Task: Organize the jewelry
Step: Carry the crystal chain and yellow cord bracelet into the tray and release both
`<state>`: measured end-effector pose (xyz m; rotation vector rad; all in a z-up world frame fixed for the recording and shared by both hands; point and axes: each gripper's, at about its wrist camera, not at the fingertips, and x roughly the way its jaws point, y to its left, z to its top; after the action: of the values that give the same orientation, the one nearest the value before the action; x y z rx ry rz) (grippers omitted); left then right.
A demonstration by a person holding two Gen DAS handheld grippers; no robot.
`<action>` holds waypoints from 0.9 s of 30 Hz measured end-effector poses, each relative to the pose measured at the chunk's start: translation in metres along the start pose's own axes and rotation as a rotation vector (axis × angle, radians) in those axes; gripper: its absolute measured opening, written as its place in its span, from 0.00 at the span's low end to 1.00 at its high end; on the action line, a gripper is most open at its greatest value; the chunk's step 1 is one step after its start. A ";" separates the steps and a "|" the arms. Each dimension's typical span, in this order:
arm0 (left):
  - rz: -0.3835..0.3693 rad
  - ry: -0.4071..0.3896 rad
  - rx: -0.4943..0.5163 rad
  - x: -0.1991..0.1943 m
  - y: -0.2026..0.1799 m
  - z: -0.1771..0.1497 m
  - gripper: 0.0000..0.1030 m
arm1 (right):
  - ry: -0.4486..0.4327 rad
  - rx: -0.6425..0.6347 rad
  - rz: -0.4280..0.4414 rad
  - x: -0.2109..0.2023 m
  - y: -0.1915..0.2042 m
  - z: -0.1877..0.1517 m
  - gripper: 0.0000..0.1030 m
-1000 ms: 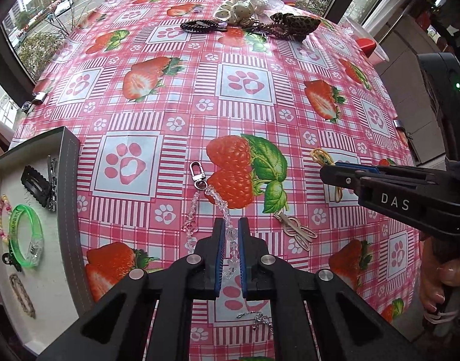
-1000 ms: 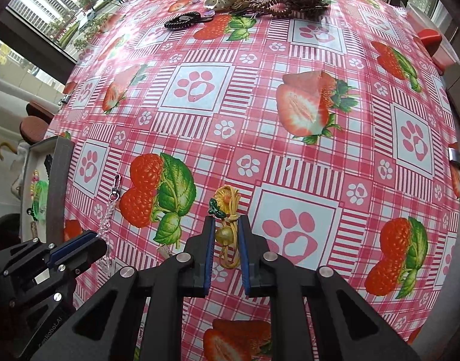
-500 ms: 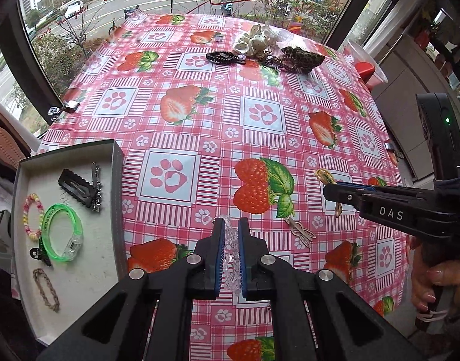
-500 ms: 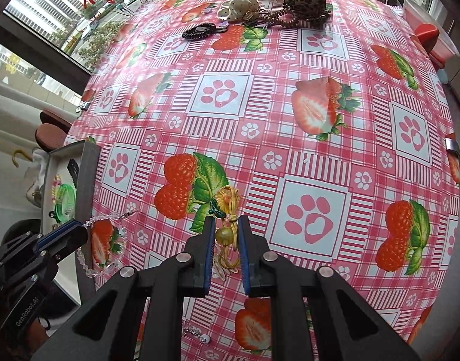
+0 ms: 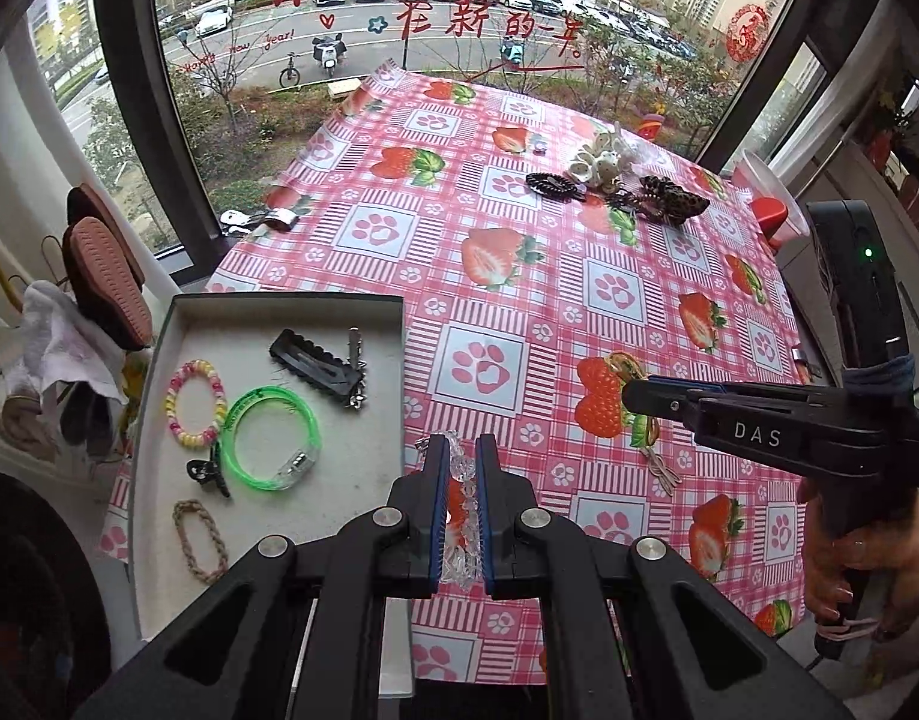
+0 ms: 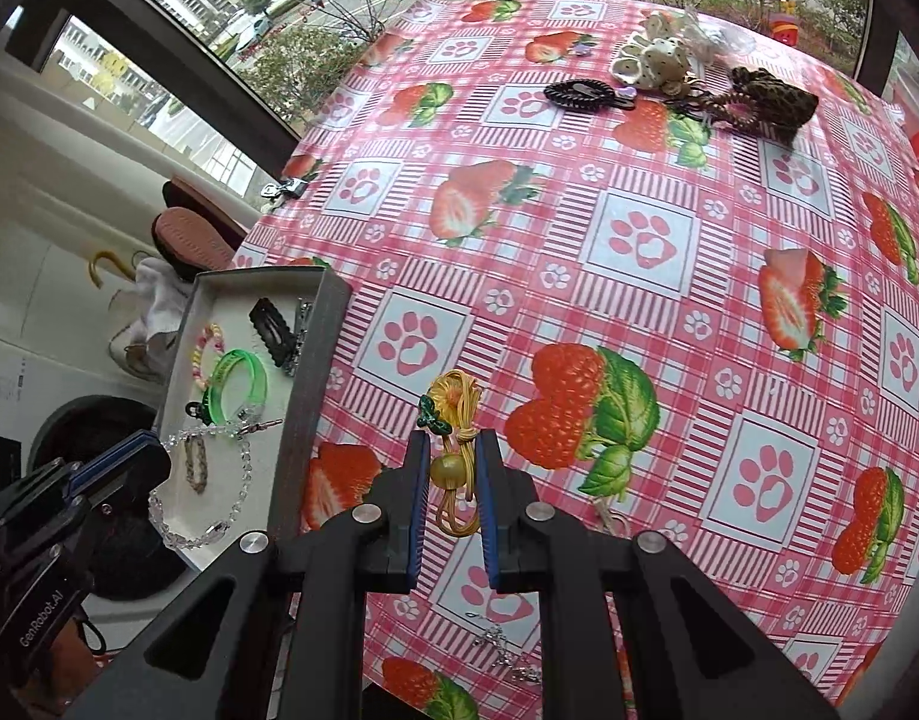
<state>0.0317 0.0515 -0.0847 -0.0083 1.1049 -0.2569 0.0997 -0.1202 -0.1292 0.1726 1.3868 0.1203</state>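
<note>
My left gripper (image 5: 459,450) is shut on a clear crystal bead chain (image 5: 462,510) and holds it in the air by the right edge of the grey tray (image 5: 393,312). In the right wrist view the chain (image 6: 219,480) hangs in a loop from the left gripper (image 6: 141,456) over the tray (image 6: 303,372). My right gripper (image 6: 453,450) is shut on a yellow cord ornament (image 6: 453,420) with a green charm and an amber bead, lifted above the tablecloth. In the left wrist view the right gripper (image 5: 630,390) sits to the right over the table.
The tray holds a green bangle (image 5: 273,438), a pastel coil bracelet (image 5: 195,396), black hair clips (image 5: 315,360), a small claw clip and a braided band (image 5: 198,534). Hair accessories (image 5: 615,174) lie at the table's far side. A gold clip (image 5: 660,468) and a small silver chain (image 6: 507,654) lie near.
My left gripper lifted the crystal chain off the table and carried it left toward the tray. My right gripper rose with the yellow cord ornament and moved back from the table.
</note>
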 end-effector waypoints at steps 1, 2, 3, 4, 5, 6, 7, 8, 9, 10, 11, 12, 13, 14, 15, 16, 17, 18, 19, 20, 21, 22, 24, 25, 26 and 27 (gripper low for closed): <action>0.007 0.000 -0.007 -0.002 0.006 -0.002 0.15 | 0.003 -0.014 0.009 0.003 0.009 0.001 0.16; 0.013 0.000 -0.014 -0.004 0.012 -0.005 0.15 | 0.007 -0.028 0.018 0.006 0.018 0.002 0.16; 0.019 0.002 -0.022 -0.005 0.018 -0.007 0.15 | 0.011 -0.042 0.028 0.009 0.027 0.002 0.16; 0.023 0.004 -0.031 -0.005 0.024 -0.010 0.15 | 0.017 -0.056 0.038 0.013 0.036 0.003 0.16; 0.025 0.007 -0.042 -0.005 0.030 -0.013 0.15 | 0.022 -0.071 0.046 0.016 0.044 0.003 0.16; 0.023 0.011 -0.055 -0.005 0.036 -0.016 0.15 | 0.028 -0.087 0.054 0.019 0.053 0.003 0.16; 0.021 0.014 -0.069 -0.004 0.041 -0.019 0.15 | 0.035 -0.102 0.061 0.024 0.062 0.002 0.16; 0.020 0.016 -0.083 -0.003 0.046 -0.022 0.15 | 0.042 -0.118 0.068 0.028 0.070 0.002 0.16; 0.020 0.020 -0.095 0.000 0.051 -0.025 0.15 | 0.052 -0.135 0.075 0.033 0.079 0.001 0.16; 0.022 0.025 -0.106 0.003 0.056 -0.028 0.15 | 0.061 -0.151 0.078 0.038 0.087 0.001 0.16; 0.023 0.032 -0.116 0.007 0.061 -0.032 0.15 | 0.072 -0.167 0.081 0.043 0.094 0.000 0.16; 0.028 0.042 -0.127 0.012 0.067 -0.035 0.15 | 0.082 -0.181 0.083 0.049 0.101 -0.001 0.16; 0.032 0.049 -0.137 0.016 0.072 -0.039 0.15 | 0.093 -0.196 0.084 0.054 0.108 -0.003 0.16; 0.035 0.056 -0.147 0.020 0.078 -0.042 0.15 | 0.102 -0.211 0.084 0.060 0.114 -0.004 0.16; 0.041 0.065 -0.158 0.025 0.083 -0.046 0.15 | 0.111 -0.227 0.082 0.065 0.119 -0.005 0.16; 0.046 0.071 -0.168 0.030 0.088 -0.049 0.15 | 0.121 -0.240 0.077 0.071 0.124 -0.006 0.16; 0.050 0.078 -0.179 0.034 0.094 -0.053 0.15 | 0.132 -0.251 0.073 0.076 0.129 -0.007 0.16; 0.056 0.087 -0.189 0.039 0.099 -0.056 0.15 | 0.143 -0.258 0.069 0.082 0.132 -0.007 0.16; 0.062 0.097 -0.198 0.044 0.104 -0.059 0.15 | 0.152 -0.266 0.062 0.088 0.134 -0.008 0.16; 0.068 0.103 -0.206 0.048 0.108 -0.062 0.15 | 0.159 -0.273 0.055 0.092 0.135 -0.008 0.16; 0.075 0.110 -0.212 0.052 0.112 -0.065 0.15 | 0.166 -0.279 0.050 0.097 0.137 -0.008 0.16; 0.085 0.118 -0.217 0.056 0.116 -0.067 0.15 | 0.173 -0.283 0.046 0.102 0.139 -0.008 0.16; 0.103 0.127 -0.227 0.063 0.122 -0.072 0.15 | 0.184 -0.295 0.035 0.110 0.141 -0.007 0.16; 0.112 0.133 -0.228 0.066 0.125 -0.073 0.15 | 0.191 -0.301 0.028 0.115 0.143 -0.006 0.16; 0.121 0.138 -0.227 0.069 0.127 -0.074 0.15 | 0.199 -0.306 0.021 0.120 0.144 -0.006 0.16; 0.132 0.145 -0.226 0.072 0.128 -0.075 0.15 | 0.206 -0.309 0.013 0.124 0.145 -0.005 0.16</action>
<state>0.0212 0.1696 -0.1995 -0.1188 1.2686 -0.0132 0.1196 0.0452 -0.2224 -0.0911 1.5520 0.3690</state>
